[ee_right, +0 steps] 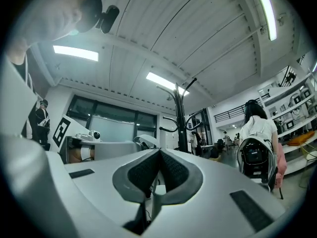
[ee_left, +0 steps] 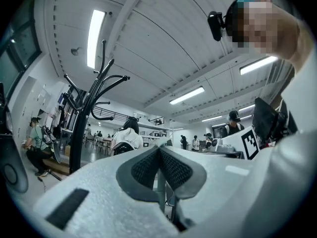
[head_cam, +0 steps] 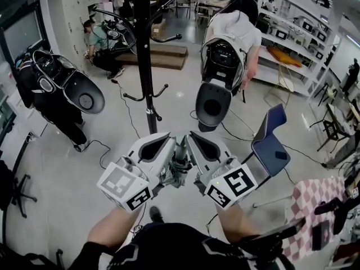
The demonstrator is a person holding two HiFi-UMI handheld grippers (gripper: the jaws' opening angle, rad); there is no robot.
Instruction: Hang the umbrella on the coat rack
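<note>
The black coat rack [head_cam: 145, 55] stands on the floor ahead of me, its curved hooks spreading at the top; it also shows as the coat rack [ee_left: 81, 128] at left and the coat rack [ee_right: 181, 118] at centre. A folded grey-green umbrella [head_cam: 180, 166] hangs in the air between my two grippers, low in the head view. My left gripper [head_cam: 167, 136] and right gripper [head_cam: 190, 135] sit side by side, tips almost touching. In both gripper views the pads meet, left gripper [ee_left: 159, 150] and right gripper [ee_right: 159, 152], with a pale strip of the umbrella [ee_left: 160, 192] [ee_right: 154, 202] beneath them.
Other people with grippers stand to the left [head_cam: 50, 89] and ahead right [head_cam: 228, 49]; one crouches by the far wall [head_cam: 101, 49]. A blue chair [head_cam: 271, 142] is at right, a checkered cloth [head_cam: 315, 207] lower right. Black cables [head_cam: 126, 111] trail on the floor round the rack's base.
</note>
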